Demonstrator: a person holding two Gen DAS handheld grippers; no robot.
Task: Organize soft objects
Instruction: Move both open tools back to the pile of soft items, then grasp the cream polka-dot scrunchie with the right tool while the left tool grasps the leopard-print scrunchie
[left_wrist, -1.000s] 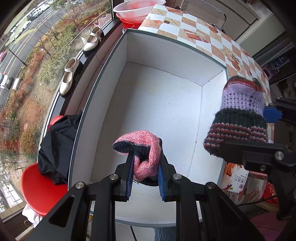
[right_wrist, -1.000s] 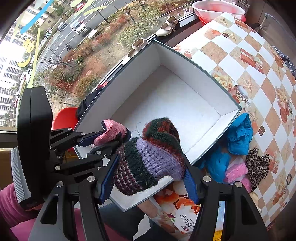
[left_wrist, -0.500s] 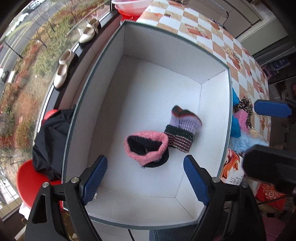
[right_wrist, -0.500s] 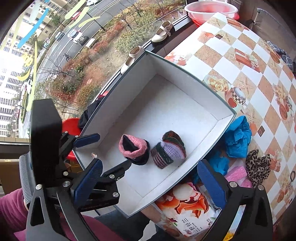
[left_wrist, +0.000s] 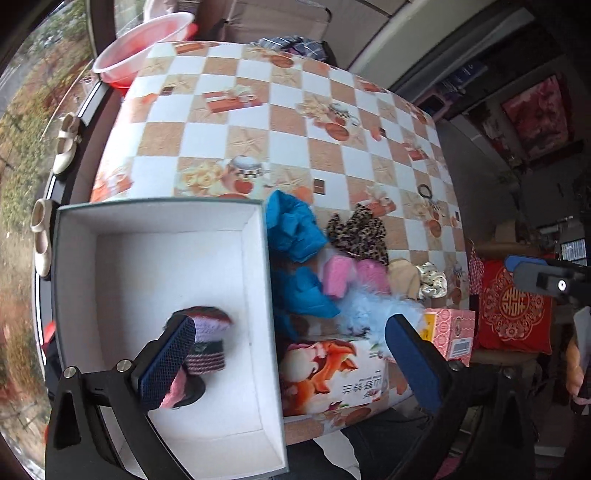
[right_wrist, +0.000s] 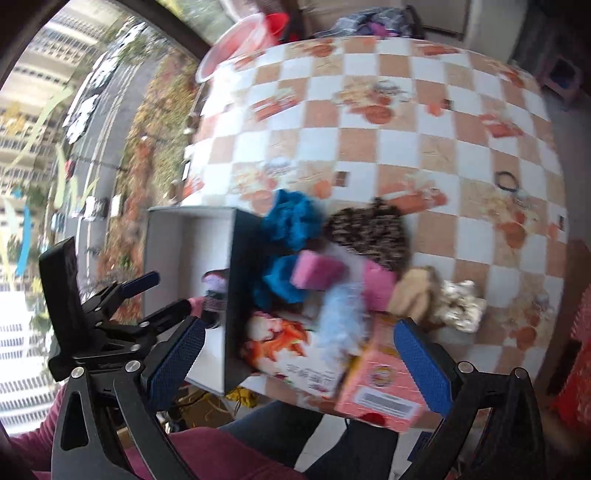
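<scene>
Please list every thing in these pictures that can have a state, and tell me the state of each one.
left gripper: jaws opening, nothing between them
right gripper: open, empty
white box: lid off, two knit items inside
striped knit hat: lying in the box
pink knit hat: in the box, partly hidden by a finger
blue cloth: crumpled on the table
pink sponge: in the pile outside the box

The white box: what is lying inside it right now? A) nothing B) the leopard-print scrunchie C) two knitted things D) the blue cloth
C: a striped knitted piece and a pink one lie on the white box floor; everything else sits outside on the table.
</scene>
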